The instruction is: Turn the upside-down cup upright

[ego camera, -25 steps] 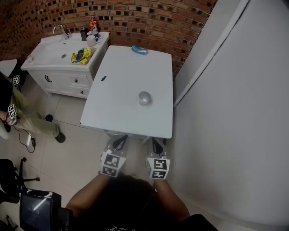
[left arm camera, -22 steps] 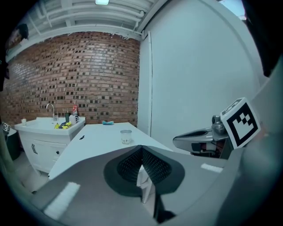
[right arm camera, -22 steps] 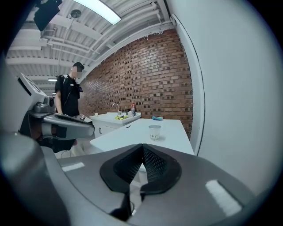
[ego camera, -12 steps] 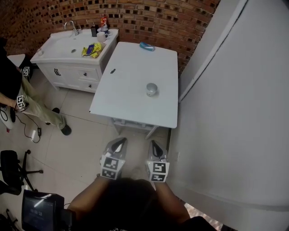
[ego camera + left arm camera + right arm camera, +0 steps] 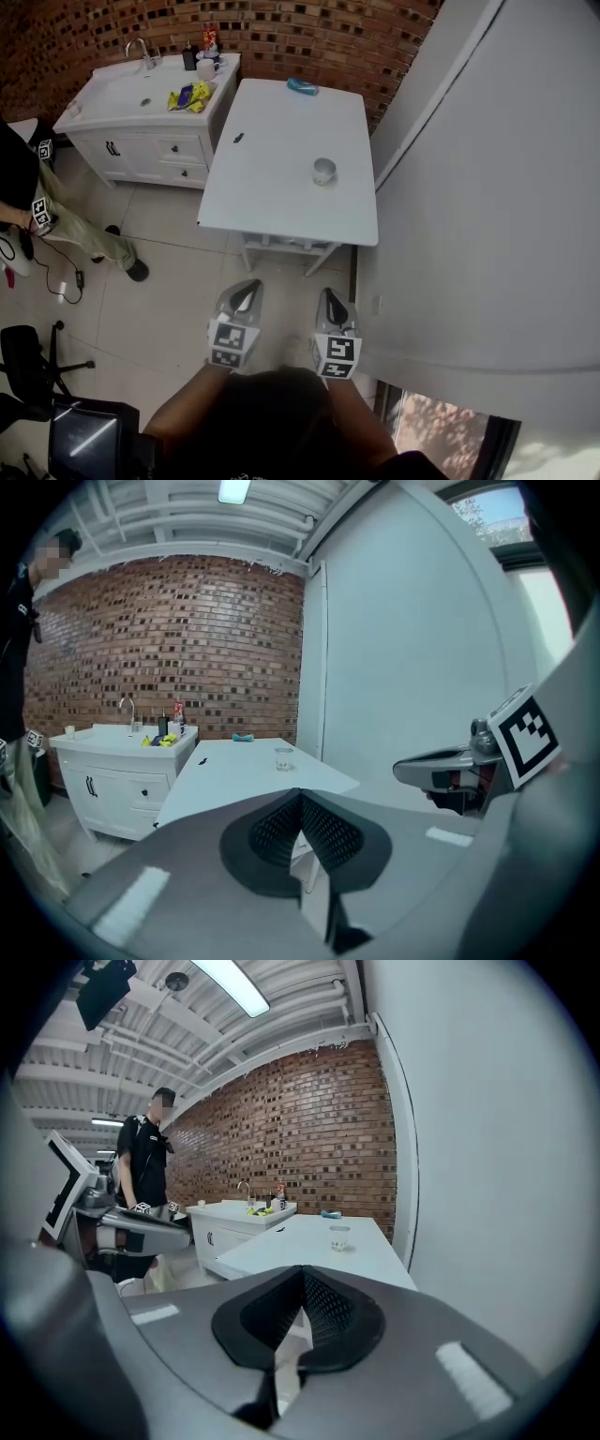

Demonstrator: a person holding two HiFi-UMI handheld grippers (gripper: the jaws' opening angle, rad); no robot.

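Approach step, I judge: fingers of left gripper [image 5: 246, 296] and right gripper [image 5: 333, 305] pinched together on nothing; the small clear glass cup [image 5: 324, 172] sits well ahead of them on the white tabletop [image 5: 272, 169]; next needs reaching in, spreading, clasping.

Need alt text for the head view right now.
A small cup stands toward the right edge of a white table, seen from above. The left tongs and right tongs are shut and empty, over tiled floor short of the table. A sink cabinet stands at the table's far left.
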